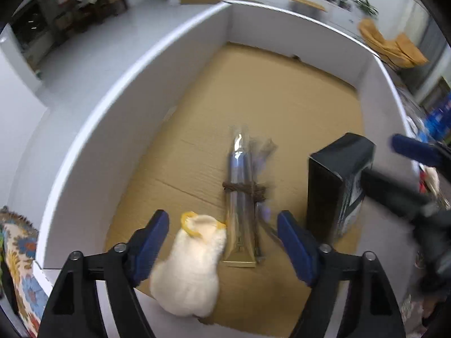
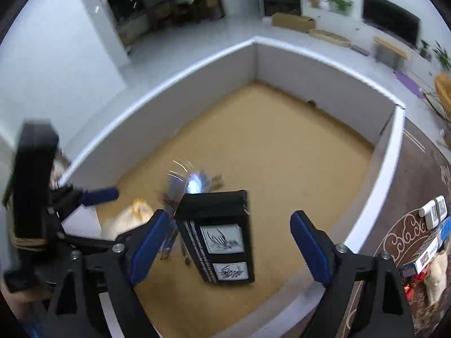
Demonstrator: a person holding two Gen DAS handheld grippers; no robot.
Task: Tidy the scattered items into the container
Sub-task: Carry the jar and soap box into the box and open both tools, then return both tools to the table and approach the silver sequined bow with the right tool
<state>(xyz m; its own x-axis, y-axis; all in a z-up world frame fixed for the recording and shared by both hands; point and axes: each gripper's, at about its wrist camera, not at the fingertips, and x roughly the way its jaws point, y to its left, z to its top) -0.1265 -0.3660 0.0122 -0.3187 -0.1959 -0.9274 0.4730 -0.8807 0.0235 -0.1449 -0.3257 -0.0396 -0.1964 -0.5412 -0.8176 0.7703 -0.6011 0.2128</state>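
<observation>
A big white-walled container (image 1: 93,129) with a cardboard floor fills both views. My left gripper (image 1: 224,219) hangs open over its near end. Beneath and between its fingers is a white plush toy (image 1: 188,270) with a yellow ring, not pinched by the pads. Beside the toy lies a clear-wrapped tube bundle (image 1: 239,197) tied with brown twine. My right gripper (image 2: 231,219) is also open, and a black box (image 2: 220,236) with white labels stands tilted between its fingers, free of both pads. The same black box (image 1: 335,186) shows in the left wrist view.
Outside the container's right wall (image 2: 377,191), small boxes and a white bottle (image 2: 431,214) lie on a brown patterned rug, with a pale plush and red bits (image 2: 434,281) nearby. A floral cloth (image 1: 19,253) lies at the container's left corner.
</observation>
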